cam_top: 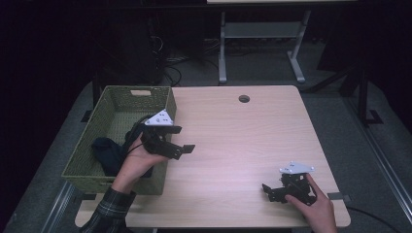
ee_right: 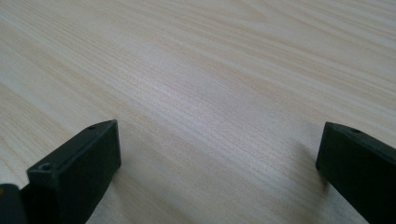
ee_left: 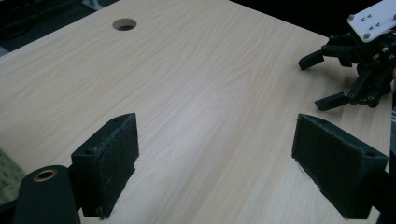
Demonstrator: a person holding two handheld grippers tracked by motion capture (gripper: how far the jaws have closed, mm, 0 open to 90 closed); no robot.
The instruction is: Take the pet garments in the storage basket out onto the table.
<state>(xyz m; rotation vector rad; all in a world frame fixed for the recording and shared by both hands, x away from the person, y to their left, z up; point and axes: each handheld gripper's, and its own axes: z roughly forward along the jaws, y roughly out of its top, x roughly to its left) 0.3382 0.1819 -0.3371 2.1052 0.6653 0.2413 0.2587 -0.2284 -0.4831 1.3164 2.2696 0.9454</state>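
Left gripper point(cam_top: 183, 139) (jaws spread) hovers beside green basket point(cam_top: 163, 94) holding dark cloth point(cam_top: 108, 151).

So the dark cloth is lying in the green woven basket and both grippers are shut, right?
Not quite. The dark cloth does lie in the green woven basket, but the left gripper and right gripper are both open, as each gripper view shows.

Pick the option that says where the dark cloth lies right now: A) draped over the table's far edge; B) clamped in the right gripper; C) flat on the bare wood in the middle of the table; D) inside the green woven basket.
D: in the high view the dark cloth sits inside the green woven basket at the table's left, while the left gripper and the right gripper are both open and hold nothing.
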